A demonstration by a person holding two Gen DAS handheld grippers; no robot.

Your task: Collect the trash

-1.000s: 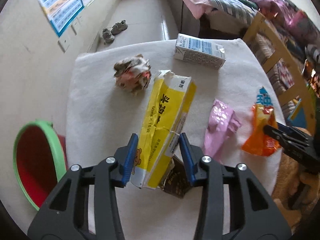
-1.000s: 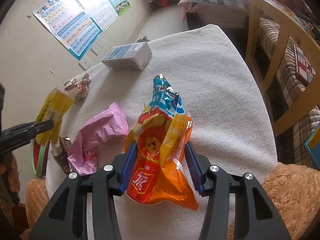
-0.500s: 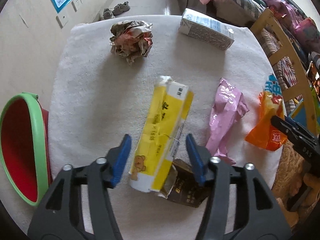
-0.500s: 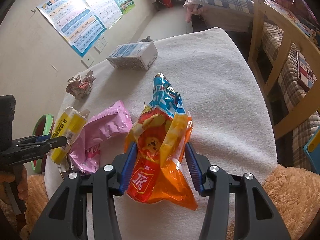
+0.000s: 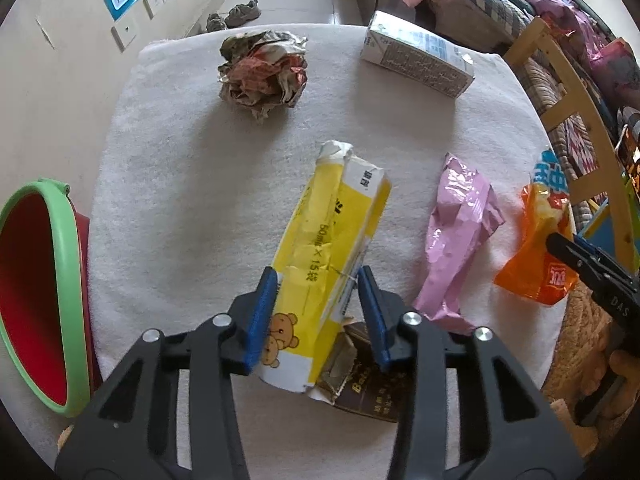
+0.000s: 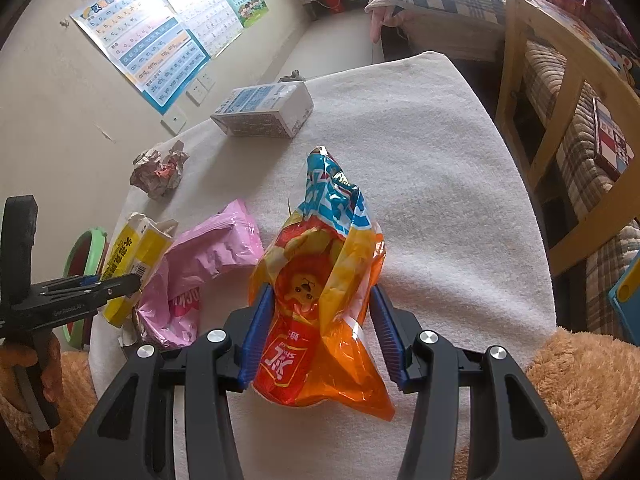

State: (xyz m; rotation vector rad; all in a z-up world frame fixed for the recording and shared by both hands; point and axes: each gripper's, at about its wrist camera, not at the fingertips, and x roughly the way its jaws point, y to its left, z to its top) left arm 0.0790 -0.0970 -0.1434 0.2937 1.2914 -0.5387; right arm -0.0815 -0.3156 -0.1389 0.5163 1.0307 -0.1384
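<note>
Left hand-held gripper (image 5: 316,312) points steeply down over the counter (image 5: 180,200), and I see its blue pads closed against both sides of the yellow carton (image 5: 328,248); the jaws have just been closing on it. That carton is my landmark. It lies lengthwise near the counter's near edge, torn white end pointing away from me, bear print end between the pads. Left of it, off the counter's edge and lower, stands the red bin with a green rim (image 5: 60,216). Beyond it to the left sits a crumpled paper ball (image 5: 264,68); beyond it to the right lies a white milk box (image 5: 416,60) on its side. Under its near right corner a dark brown wrapper (image 5: 368,388) pokes out. Just right of it lies a pink wrapper (image 5: 460,232), crumpled.

Farther right of the carton, my right hand-held gripper (image 6: 322,328) grips an orange and blue snack bag (image 6: 320,300), pads pressed into the bag's lower half, its blue top standing up past the fingers.
</note>
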